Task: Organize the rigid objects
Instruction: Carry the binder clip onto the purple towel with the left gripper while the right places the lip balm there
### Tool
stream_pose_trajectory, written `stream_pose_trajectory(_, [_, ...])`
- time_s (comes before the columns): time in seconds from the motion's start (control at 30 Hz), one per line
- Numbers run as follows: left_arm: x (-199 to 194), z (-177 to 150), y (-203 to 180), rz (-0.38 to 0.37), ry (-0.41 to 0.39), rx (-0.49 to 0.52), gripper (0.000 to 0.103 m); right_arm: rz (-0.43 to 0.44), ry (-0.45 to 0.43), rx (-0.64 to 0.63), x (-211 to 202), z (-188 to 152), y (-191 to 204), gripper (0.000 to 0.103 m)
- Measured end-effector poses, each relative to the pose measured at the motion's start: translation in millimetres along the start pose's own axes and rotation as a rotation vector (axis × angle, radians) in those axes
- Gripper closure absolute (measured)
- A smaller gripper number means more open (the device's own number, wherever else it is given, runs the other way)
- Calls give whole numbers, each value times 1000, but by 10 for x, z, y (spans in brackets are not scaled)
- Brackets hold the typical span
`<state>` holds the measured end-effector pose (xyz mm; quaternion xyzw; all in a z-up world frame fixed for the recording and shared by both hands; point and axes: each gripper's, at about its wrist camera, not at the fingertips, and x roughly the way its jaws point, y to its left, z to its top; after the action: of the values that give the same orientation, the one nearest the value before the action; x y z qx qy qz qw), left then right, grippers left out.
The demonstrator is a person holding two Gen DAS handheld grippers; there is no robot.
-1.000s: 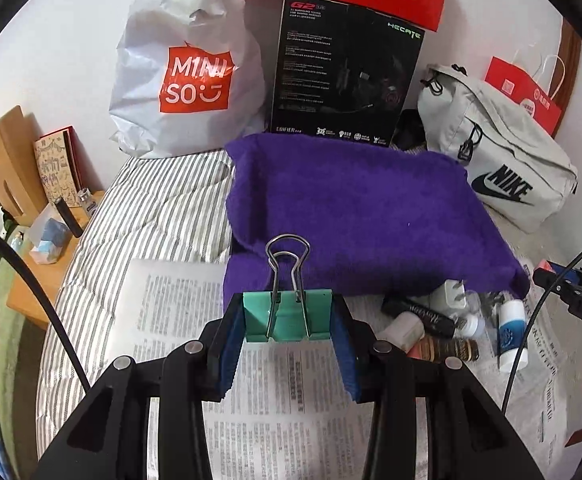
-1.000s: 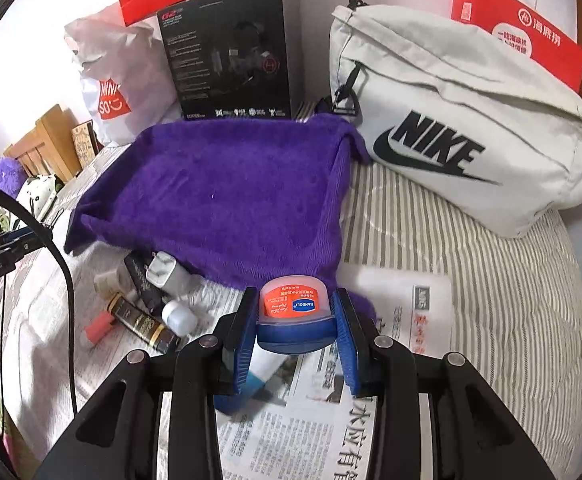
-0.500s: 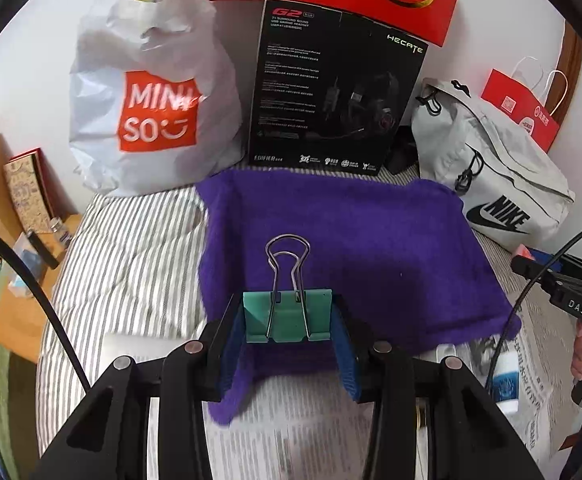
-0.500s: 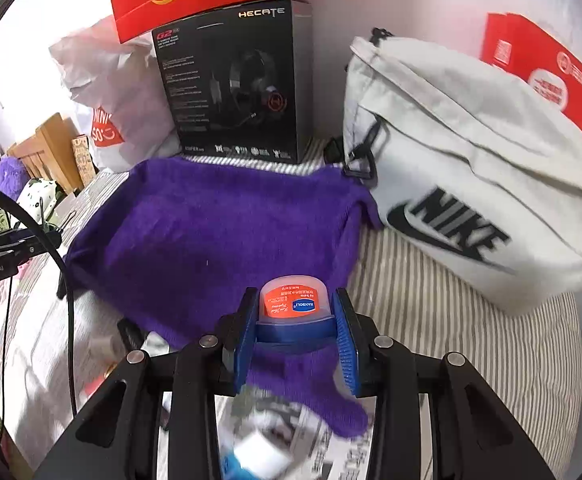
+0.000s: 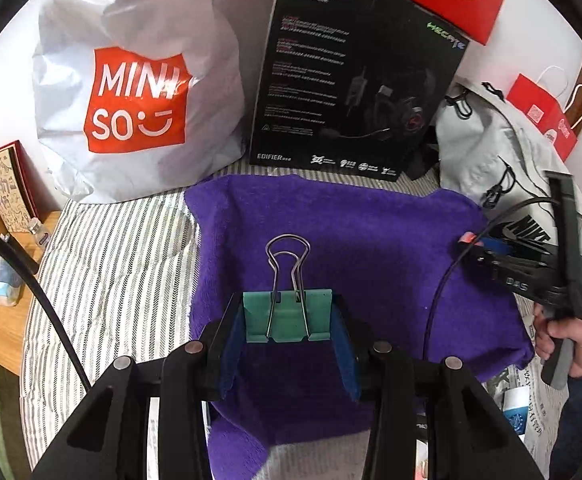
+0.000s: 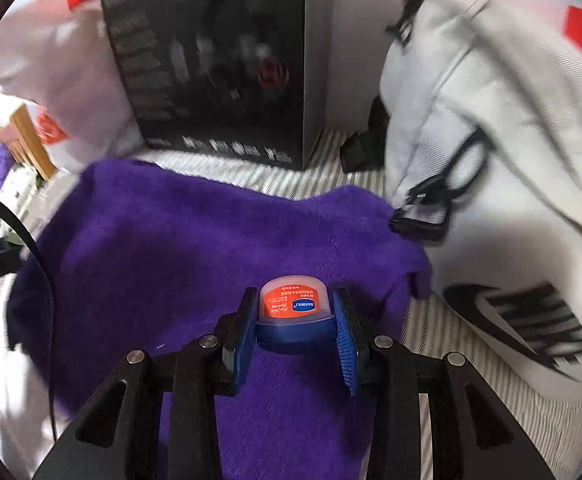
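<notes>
My left gripper is shut on a green binder clip with wire handles, held over the near part of the purple towel. My right gripper is shut on a small blue jar with an orange lid, held over the right part of the purple towel. In the left wrist view the right gripper shows at the towel's right edge, held by a hand.
Behind the towel stand a white Miniso bag, a black headset box and a grey Nike bag. Striped bedding lies left. Newspaper with a small bottle lies near right.
Both grippers have moved forward from over the newspaper to over the purple towel, each still holding its object. The right wrist view is blurred by motion.
</notes>
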<state>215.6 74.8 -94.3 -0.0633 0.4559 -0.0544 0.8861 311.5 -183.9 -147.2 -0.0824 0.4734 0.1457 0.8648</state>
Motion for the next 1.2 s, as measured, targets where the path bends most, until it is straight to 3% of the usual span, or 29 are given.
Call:
stream_pose_trajectory(0.1, [53,9,48,-4,10,-8,64,-14,50,6,176,36,-32,67])
stream_pose_trajectory(0.3, [189,50,68,-22,27,-12,64,-22,56,-7,185,64,-1,66])
stream_pose_trajectory(0.43, [312,104,46,-52,39,-18,64,-31,66,-6,142,55,14,56])
stream_pose_trajectory(0.5, [394,143,29,-59,47,-17,64,-30,63,-10,32,24,23,55])
stream_pose_trajectory(0.6, [535,203,-1,-54,59,-14,64,-32,19,-28,-218,-40,72,43])
stream_pose_trajectory(0.77, [759,264,-37,-49,83,-26,64,-29,-36,-38,-601,-228,100,43])
stream_pose_trajectory(1.07, [957,387,-152,36,107,36,64,-34,-56,25,-1089,-760,-15,43])
stream_pose_trajectory(1.2, [1000,367,-294,93,105,112,63,-51,-76,51,-1243,-898,-27,43])
